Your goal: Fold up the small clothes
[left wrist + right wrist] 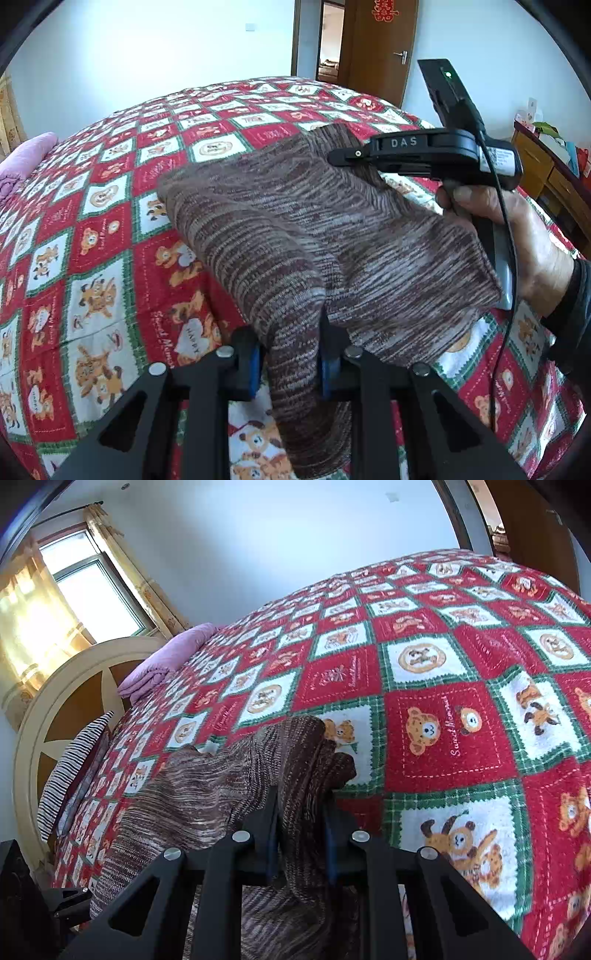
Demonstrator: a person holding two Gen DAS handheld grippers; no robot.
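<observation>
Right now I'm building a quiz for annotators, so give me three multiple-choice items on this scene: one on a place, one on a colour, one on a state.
1. Where is the folded purple blanket?
A. on the bed's far end, near the headboard
B. on the floor
C. on the wooden desk

2. What colour is the knit garment?
A. solid blue
B. brown and grey, streaked
C. plain white

3. How are the left gripper and right gripper placed?
A. both open, empty
B. only one grips the garment
C. both shut on the garment

Answers: 1 A, it lies by the headboard on the bedspread. 2 B, brown-grey streaks cover it. 3 C, cloth is pinched between each pair of pads.
</observation>
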